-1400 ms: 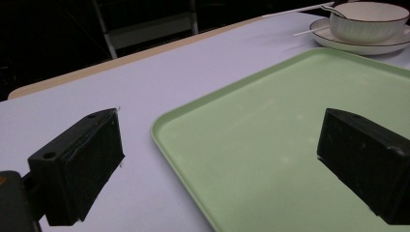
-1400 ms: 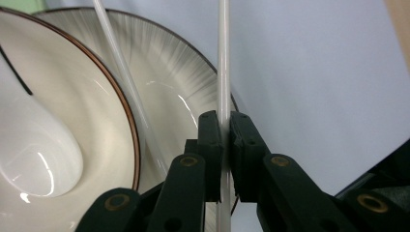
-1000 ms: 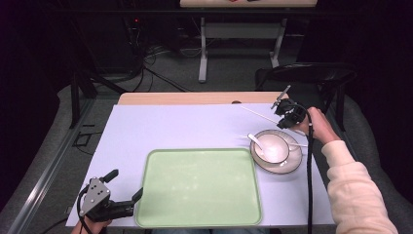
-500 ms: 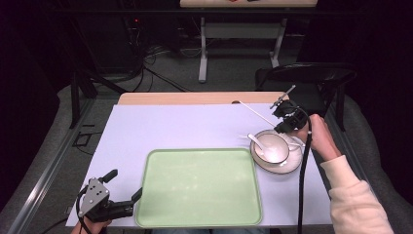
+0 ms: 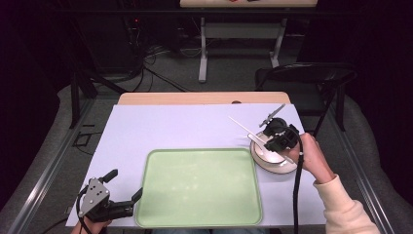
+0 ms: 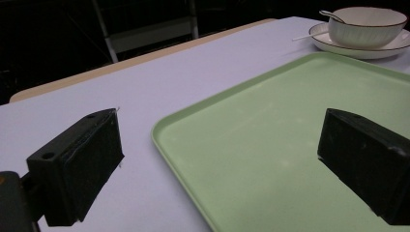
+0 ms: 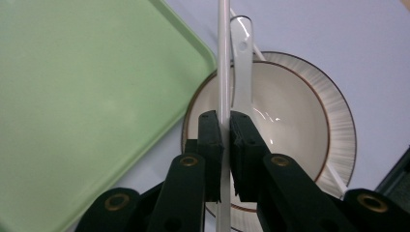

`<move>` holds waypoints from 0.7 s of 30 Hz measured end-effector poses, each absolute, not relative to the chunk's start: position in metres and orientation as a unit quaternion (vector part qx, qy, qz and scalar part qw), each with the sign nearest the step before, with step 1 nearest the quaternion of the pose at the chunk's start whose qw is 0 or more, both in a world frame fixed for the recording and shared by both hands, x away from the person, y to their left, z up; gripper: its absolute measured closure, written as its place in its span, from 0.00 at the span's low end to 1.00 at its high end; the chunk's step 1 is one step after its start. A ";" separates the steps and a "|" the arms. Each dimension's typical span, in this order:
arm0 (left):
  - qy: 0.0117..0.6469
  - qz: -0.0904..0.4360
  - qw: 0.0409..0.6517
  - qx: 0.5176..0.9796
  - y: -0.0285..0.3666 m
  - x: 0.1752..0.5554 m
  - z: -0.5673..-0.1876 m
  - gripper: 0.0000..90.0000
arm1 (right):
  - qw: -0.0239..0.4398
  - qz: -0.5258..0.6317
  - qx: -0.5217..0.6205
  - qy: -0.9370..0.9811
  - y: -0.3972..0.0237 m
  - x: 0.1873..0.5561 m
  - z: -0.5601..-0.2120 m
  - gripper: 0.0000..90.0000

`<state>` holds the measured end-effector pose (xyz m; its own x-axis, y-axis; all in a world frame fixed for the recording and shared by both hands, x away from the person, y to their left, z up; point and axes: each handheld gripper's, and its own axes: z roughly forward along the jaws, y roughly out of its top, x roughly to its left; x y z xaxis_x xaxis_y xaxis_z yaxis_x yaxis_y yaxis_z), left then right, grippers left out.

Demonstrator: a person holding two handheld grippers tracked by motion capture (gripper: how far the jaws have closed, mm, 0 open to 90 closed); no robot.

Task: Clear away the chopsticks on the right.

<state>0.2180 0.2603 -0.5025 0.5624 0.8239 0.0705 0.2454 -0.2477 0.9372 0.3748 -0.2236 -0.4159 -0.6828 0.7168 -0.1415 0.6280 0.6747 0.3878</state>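
My right gripper (image 7: 223,125) is shut on a thin white chopstick (image 7: 223,58), which it holds above a white bowl (image 7: 290,111) with a white spoon (image 7: 241,48) in it. The bowl stands on a ribbed plate (image 7: 338,116). A second chopstick (image 7: 333,176) lies across the plate under the bowl. In the high view the right gripper (image 5: 272,139) hovers over the bowl (image 5: 265,155), the held chopstick (image 5: 241,126) pointing up-left. My left gripper (image 5: 125,184) rests open at the left edge of the green tray (image 5: 195,185), its jaws wide apart over the tray's corner (image 6: 270,135).
A lavender cloth (image 5: 170,126) covers the table; bare wood shows along the far edge (image 5: 195,98). The bowl (image 6: 365,29) and plate (image 6: 358,48) sit just right of the tray. A black chair (image 5: 302,73) stands beyond the table's far right corner.
My right gripper has moved from the far right of the bowl to over it, toward the tray, carrying the chopstick. The left gripper has stayed put.
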 end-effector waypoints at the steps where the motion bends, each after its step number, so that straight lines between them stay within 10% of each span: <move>1: 0.366 0.293 0.494 0.732 0.260 0.218 -0.503 0.02 | 0.142 0.162 0.373 0.902 -0.222 0.372 -0.416 0.93; 21: 0.363 0.296 0.493 0.733 0.258 0.218 -0.502 0.02 | 0.128 0.214 0.415 0.875 -0.192 0.324 -0.442 0.93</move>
<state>0.2180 0.2585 -0.5024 0.5613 0.8240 0.0769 0.2392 -0.2505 0.9381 0.3242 -0.1924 -0.4416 -0.6223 0.7814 -0.0459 0.6716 0.5631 0.4816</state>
